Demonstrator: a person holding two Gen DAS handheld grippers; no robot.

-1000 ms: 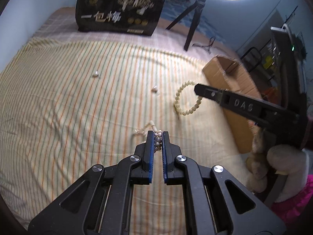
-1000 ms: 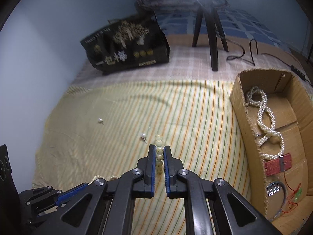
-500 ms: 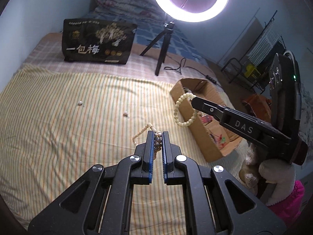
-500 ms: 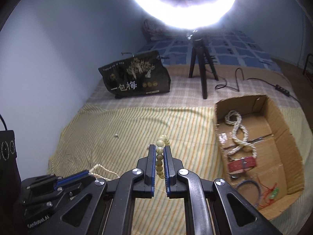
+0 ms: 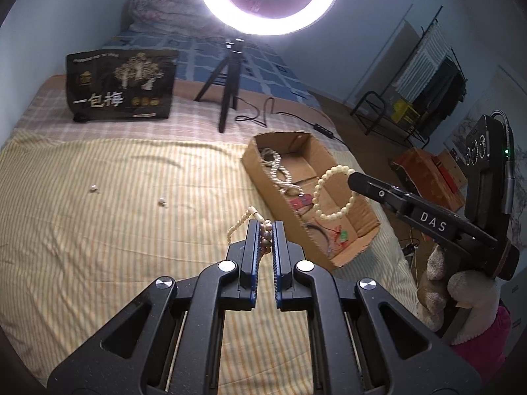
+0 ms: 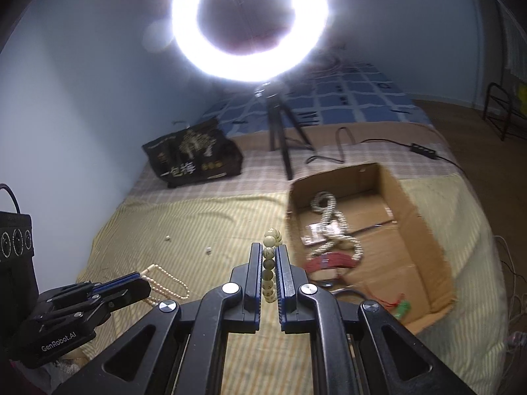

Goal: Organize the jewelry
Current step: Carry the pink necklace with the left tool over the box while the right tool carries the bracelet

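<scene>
The left gripper is clamped on a small-bead necklace at frame centre. The right gripper is clamped on a pale bead bracelet, held over the cardboard box at right of centre. A released bracelet could catch the box rim and fall outside. Only the right view shows the necklace dangling at lower left; only the left shows the bracelet's full loop

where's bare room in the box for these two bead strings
The far-right half of the box floor, along its right wall, is bare cardboard. The left side is crowded: pearl necklace, red strap, with red thread at the near corner. On the sheet, only two small pieces break the open stretch left of the box.
</scene>
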